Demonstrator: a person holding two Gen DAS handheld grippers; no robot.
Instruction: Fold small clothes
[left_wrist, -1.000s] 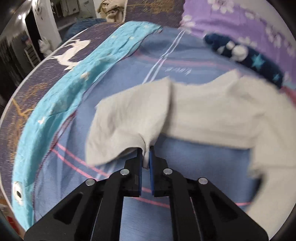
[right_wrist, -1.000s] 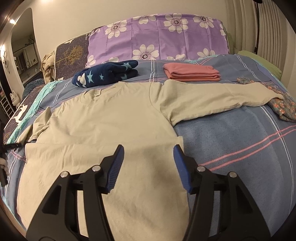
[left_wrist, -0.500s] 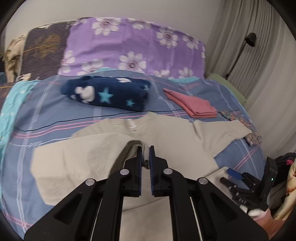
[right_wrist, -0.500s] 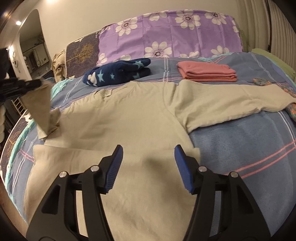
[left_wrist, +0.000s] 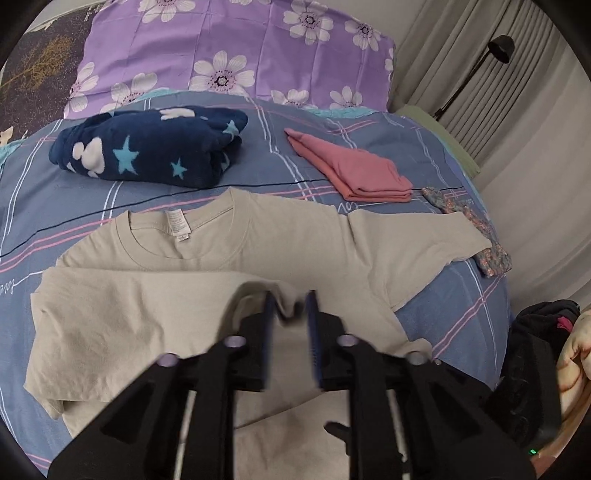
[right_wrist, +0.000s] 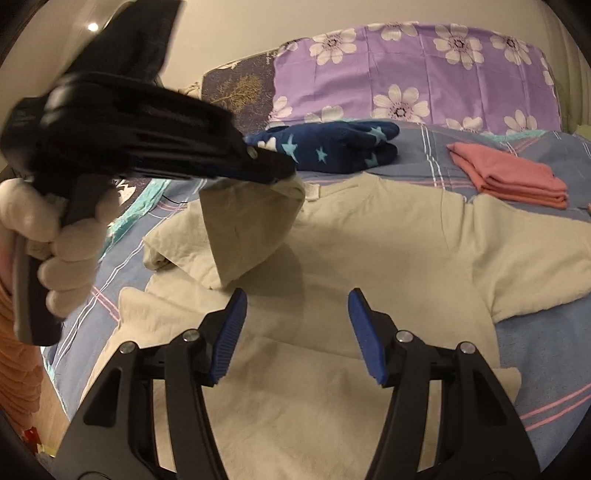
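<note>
My left gripper (left_wrist: 290, 314) is opening, with the sleeve (right_wrist: 255, 221) of the beige shirt (left_wrist: 295, 236) still between its pads, lifted over the shirt's chest. My right gripper (right_wrist: 293, 332) hangs open and empty above the shirt, which lies flat on the bed (left_wrist: 258, 173).

Two black plastic grippers, each with triangular cut-outs in its arms and silver round screw heads at the joints. The right gripper (right_wrist: 293, 334) has ribbed blue pads on its fingertips. The left gripper (left_wrist: 290, 314) has a black pistol-style handle, and the hand (right_wrist: 62, 254) on it wears a white glove.
</note>
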